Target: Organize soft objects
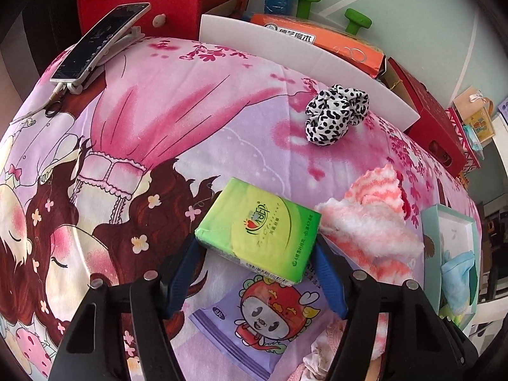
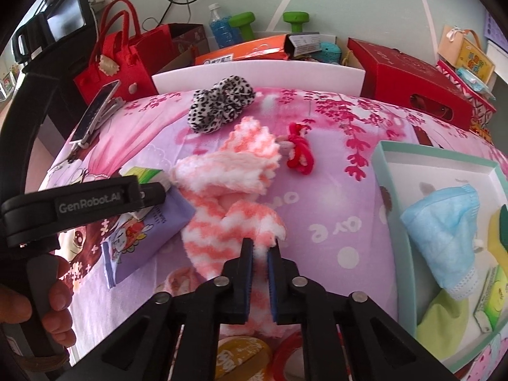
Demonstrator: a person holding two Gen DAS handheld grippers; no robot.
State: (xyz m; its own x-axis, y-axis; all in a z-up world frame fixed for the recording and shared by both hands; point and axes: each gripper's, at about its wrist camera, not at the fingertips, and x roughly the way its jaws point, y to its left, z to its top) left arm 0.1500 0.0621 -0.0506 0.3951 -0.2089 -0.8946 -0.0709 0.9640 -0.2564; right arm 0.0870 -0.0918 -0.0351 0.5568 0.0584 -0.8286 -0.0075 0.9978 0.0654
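Note:
My left gripper point(image 1: 254, 241) has its blue fingers on the two short sides of a green tissue pack point(image 1: 257, 225). That pack rests partly on a purple wipes pack point(image 1: 250, 324) on the pink cartoon bedsheet point(image 1: 177, 101). My right gripper point(image 2: 260, 254) is shut on the near end of a pink-and-white fuzzy cloth point(image 2: 228, 171), which lies crumpled just right of the two packs. A black-and-white spotted scrunchie point(image 2: 222, 103) sits farther back. A red scrunchie point(image 2: 300, 154) lies by the cloth's far corner.
A teal open box point(image 2: 392, 190) at the right holds a blue face mask point(image 2: 444, 222) and green packs. A phone on a stand point(image 1: 98, 41) is at the back left. A white board point(image 1: 285, 47), red bag point(image 2: 117, 60) and red box point(image 2: 412, 76) line the far edge.

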